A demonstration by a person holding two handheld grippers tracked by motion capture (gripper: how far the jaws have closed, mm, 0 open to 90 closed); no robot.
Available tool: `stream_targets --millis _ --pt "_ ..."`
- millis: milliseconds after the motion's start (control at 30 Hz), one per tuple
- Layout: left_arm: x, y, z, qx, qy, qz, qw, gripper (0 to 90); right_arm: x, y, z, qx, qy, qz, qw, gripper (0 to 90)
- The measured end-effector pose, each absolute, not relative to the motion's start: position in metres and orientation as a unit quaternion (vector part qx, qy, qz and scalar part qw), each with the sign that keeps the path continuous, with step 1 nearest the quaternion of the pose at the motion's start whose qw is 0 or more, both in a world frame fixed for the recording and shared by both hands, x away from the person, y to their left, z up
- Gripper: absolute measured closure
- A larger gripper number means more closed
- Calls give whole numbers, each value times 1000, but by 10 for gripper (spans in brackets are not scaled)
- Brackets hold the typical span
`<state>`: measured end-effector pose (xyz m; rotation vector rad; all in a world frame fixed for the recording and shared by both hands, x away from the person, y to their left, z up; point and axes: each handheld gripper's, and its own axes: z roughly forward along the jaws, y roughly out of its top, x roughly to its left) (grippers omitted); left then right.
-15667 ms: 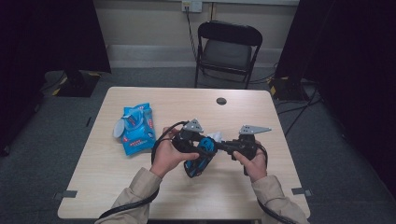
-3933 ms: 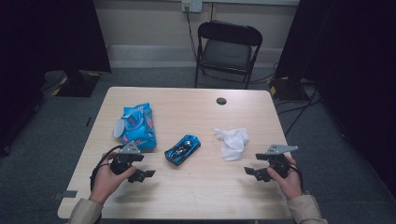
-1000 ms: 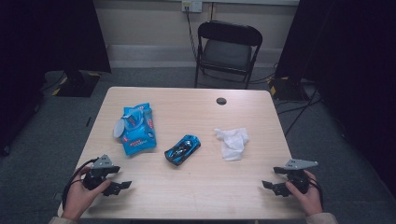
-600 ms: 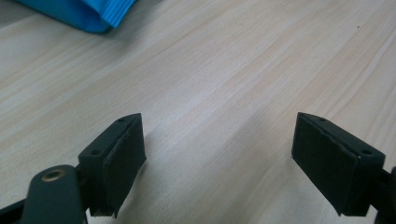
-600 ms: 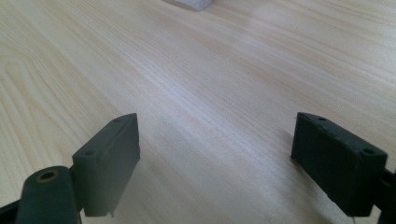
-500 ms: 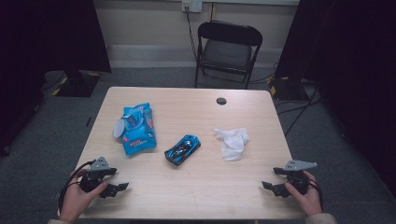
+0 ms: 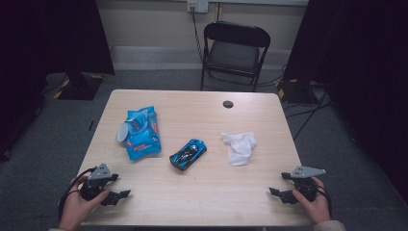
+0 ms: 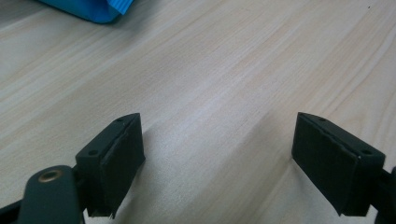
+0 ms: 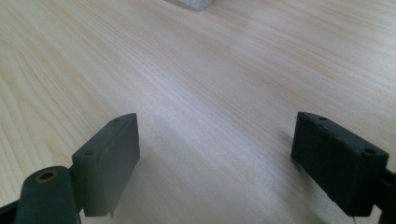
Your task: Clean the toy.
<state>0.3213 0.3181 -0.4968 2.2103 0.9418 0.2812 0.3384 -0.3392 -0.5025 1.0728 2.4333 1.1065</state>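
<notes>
At the near left corner of the desk (image 7: 202, 202), the left hand-held gripper (image 7: 114, 188) sits low over the wood in the person's left hand (image 7: 77, 209), its jaws spread wide with nothing between them; in the left gripper view the two black pads stand well apart over bare wood grain. Farther up the desk lies a blue wipes packet (image 7: 140, 132) with its flap peeled up, and a corner of it shows at the top of the left gripper view (image 8: 88, 8). Near the desk's middle rests a blue toy car (image 7: 188, 153), angled, apart from the packet. To its right lies a crumpled white tissue (image 7: 239, 146), not touching the car. At the near right corner the right hand-held gripper (image 7: 281, 185) is held in the right hand (image 7: 315, 204), jaws likewise wide apart and empty. A black folding chair (image 7: 235, 50) stands behind the desk.
</notes>
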Motion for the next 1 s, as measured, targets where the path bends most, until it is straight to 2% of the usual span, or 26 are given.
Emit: stream_targets --millis 767,1000 --pt "319 317 -500 862 343 132 349 129 336 -335 -504 359 844 369 149 136" --pt "322 315 -506 861 333 133 360 0 336 -335 -504 359 844 369 149 136"
